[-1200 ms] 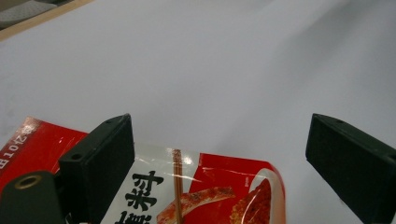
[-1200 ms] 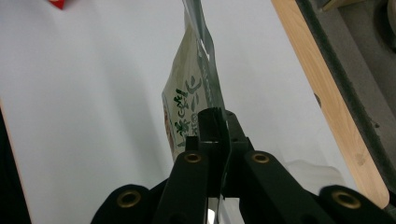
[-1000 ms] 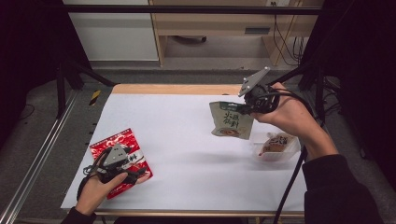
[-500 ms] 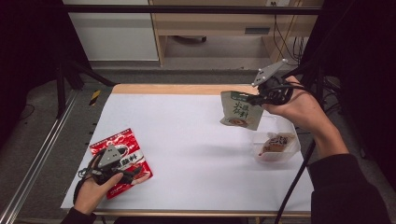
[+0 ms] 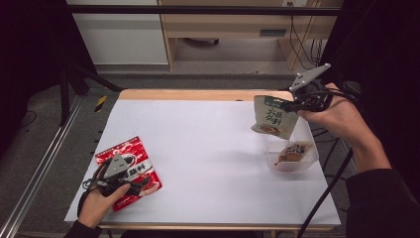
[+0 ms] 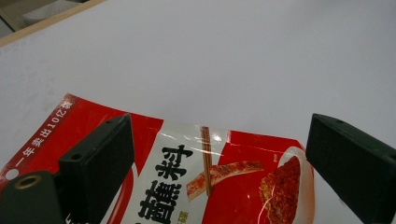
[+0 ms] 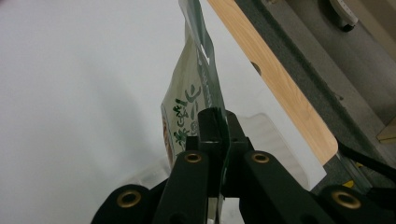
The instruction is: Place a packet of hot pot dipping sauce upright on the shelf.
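Observation:
A green-and-cream sauce packet [image 5: 274, 117] hangs in the air at the table's right, just above a clear plastic tub [image 5: 310, 159] with a similar packet [image 5: 293, 152] in it. My right gripper [image 5: 296, 104] is shut on the hanging packet's top edge; in the right gripper view the black jaws pinch the green packet [image 7: 189, 112] flat between them. At the front left a red sauce packet [image 5: 128, 168] lies on the white table. My left gripper [image 5: 133, 184] rests over the red packet [image 6: 205, 186] with its jaws wide apart and nothing clamped between them.
The white table sheet [image 5: 208, 144] has a wooden strip [image 5: 198, 94] along its far edge. Beyond it stand a white cabinet [image 5: 119, 34] and a wooden desk frame [image 5: 237, 25]. A metal rail [image 5: 39, 168] runs along the left side. A cable [image 5: 327, 193] trails from the right hand.
My right gripper has carried the green packet rightward, from over the sheet beside the tub to above the tub. The left gripper and red packet have stayed put.

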A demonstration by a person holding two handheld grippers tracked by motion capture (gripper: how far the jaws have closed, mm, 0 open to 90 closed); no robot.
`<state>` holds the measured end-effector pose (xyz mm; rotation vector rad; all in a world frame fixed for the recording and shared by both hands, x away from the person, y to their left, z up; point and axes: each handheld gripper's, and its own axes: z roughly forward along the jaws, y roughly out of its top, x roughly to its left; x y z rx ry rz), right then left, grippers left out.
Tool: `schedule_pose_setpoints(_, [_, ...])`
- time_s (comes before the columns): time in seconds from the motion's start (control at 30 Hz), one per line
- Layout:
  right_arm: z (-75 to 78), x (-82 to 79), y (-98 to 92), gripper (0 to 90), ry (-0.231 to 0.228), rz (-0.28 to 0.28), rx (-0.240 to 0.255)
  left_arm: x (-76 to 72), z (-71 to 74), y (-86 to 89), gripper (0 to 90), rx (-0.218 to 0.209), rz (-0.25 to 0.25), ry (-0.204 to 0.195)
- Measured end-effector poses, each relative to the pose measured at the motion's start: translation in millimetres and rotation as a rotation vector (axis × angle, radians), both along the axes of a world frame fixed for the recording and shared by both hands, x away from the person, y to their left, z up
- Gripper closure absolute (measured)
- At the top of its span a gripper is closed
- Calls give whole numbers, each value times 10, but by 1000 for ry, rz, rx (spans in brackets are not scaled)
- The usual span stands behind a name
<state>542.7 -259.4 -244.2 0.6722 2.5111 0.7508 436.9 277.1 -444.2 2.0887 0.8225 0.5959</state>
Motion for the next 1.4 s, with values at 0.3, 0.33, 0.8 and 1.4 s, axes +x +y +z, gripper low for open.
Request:
schedule_pose_setpoints(0.3, [-136, 7, -273, 900, 31, -29, 4, 3, 18, 33, 78, -5, 15, -10])
schedule_pose_setpoints(0.33, [-147, 5, -281, 900, 33, -35, 9, 4, 17, 34, 78, -4, 13, -9])
schedule_pose_setpoints(0.8, [-270, -49, -452, 900, 58, -37, 36, 16, -1, 40, 78, -1, 12, 0])
schedule_pose_setpoints(1.4, [-375, -109, -586, 900, 92, -32, 54, 23, -11, 40, 78, -15, 5, 18])
